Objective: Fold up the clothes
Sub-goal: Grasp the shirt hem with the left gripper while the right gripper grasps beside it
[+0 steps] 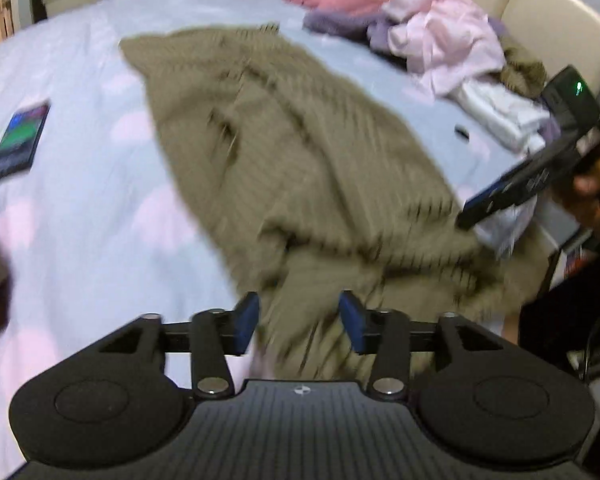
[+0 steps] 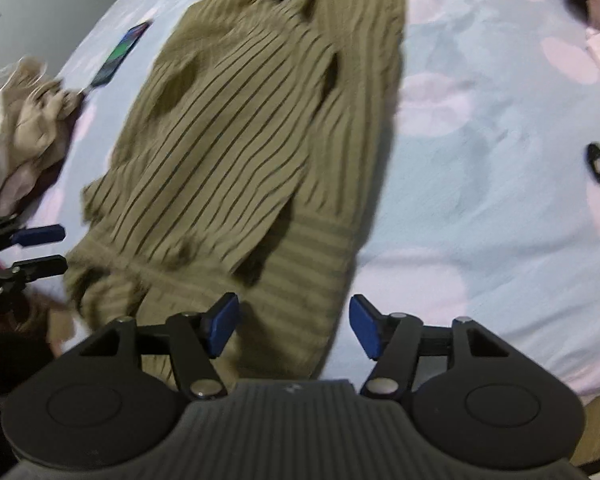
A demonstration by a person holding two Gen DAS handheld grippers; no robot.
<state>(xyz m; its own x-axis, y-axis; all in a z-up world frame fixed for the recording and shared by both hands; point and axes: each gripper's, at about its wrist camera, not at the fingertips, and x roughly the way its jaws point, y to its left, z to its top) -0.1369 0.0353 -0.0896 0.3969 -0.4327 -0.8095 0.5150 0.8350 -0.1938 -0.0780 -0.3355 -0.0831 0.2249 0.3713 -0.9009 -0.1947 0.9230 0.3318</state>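
On the bed (image 1: 80, 240), an olive ribbed sweater (image 1: 284, 152) lies spread and rumpled across the pale blue cover. Left claw (image 1: 299, 322): jaws wide, empty, above the sweater's near hem. Right claw (image 2: 295, 328): jaws wide, empty, above the ribbed hem band. A phone (image 1: 18, 142) lies left of the sweater. A heap of pink and purple clothes (image 1: 440, 36) sits near the headboard.

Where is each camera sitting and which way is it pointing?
Left wrist: on the left gripper, open, looking across the olive ribbed knit sweater toward the pink clothes heap; a hand holds the right gripper.
Right wrist: on the right gripper, open, looking along the sweater's hem; the left gripper's fingers show at left.
Shared: sweater, lit phone, blue bedsheet.
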